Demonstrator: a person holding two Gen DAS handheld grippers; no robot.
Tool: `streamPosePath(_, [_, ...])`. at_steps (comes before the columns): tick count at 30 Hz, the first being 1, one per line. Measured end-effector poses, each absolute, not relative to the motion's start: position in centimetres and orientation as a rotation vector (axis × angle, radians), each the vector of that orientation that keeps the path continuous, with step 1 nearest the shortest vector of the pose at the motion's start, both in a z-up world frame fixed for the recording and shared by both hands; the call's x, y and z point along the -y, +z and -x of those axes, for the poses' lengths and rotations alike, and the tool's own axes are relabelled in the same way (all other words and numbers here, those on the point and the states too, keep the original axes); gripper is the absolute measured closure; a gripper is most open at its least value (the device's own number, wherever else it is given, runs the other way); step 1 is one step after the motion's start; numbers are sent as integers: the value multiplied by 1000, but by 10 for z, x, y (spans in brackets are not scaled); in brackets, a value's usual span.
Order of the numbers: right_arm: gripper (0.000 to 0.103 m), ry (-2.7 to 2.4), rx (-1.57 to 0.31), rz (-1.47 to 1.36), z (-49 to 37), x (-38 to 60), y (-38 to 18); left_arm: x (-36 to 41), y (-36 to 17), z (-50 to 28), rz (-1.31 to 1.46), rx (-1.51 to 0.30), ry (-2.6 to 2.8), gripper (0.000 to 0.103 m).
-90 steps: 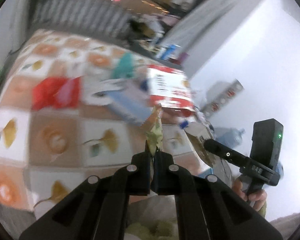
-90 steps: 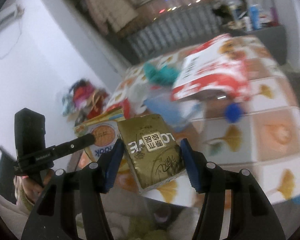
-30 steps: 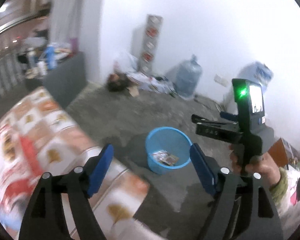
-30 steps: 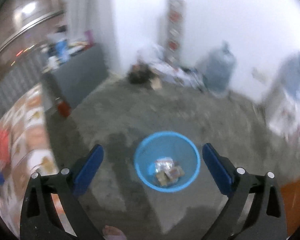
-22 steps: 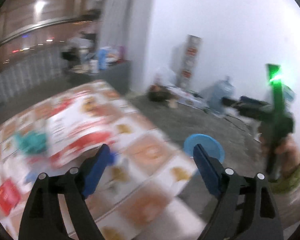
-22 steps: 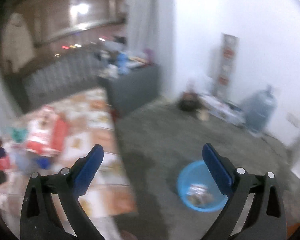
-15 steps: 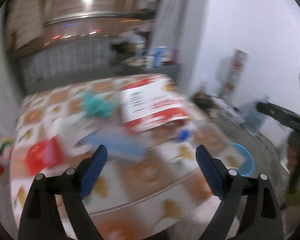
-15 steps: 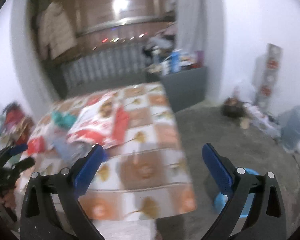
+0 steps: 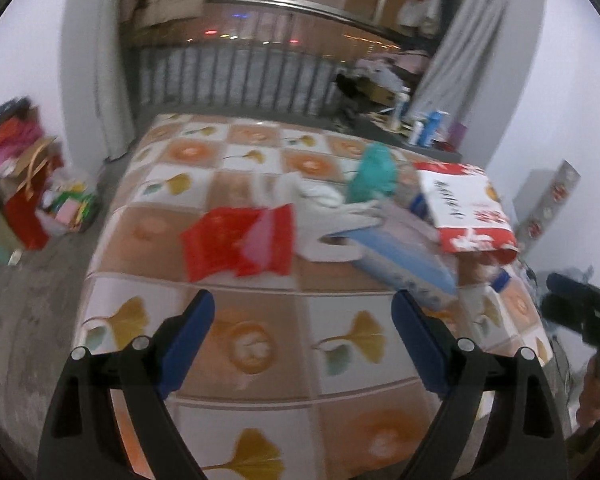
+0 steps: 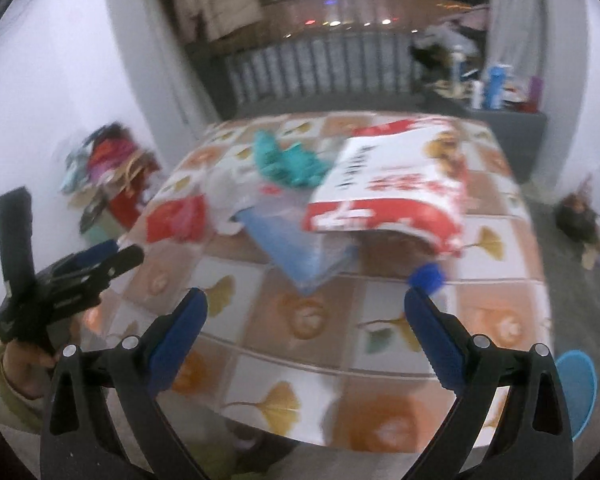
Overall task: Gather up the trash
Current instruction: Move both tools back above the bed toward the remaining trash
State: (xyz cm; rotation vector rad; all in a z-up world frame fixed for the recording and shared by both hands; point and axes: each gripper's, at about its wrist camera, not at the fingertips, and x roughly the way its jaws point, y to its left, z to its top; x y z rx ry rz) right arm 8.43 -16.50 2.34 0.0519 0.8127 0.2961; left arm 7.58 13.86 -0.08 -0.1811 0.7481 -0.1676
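Both claws hang released and empty over the counter [image 9: 260, 344]: left claw [image 9: 302, 322], right claw [image 10: 306, 320]. Trash lies ahead: red bag [image 9: 236, 242] at 11 o'clock, red-and-white bag [image 10: 392, 184] at 1 o'clock, blue bin [image 10: 578, 384] at 4 o'clock on the floor

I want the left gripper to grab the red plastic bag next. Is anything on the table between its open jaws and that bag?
Nothing visible: between the open left gripper and the red plastic bag lies only bare tablecloth.
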Motion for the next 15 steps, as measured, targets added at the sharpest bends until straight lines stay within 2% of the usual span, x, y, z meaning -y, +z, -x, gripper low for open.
streamPosePath(15, [12, 353, -931, 7, -113, 105, -2, -195, -24, -72, 253, -784, -61, 15])
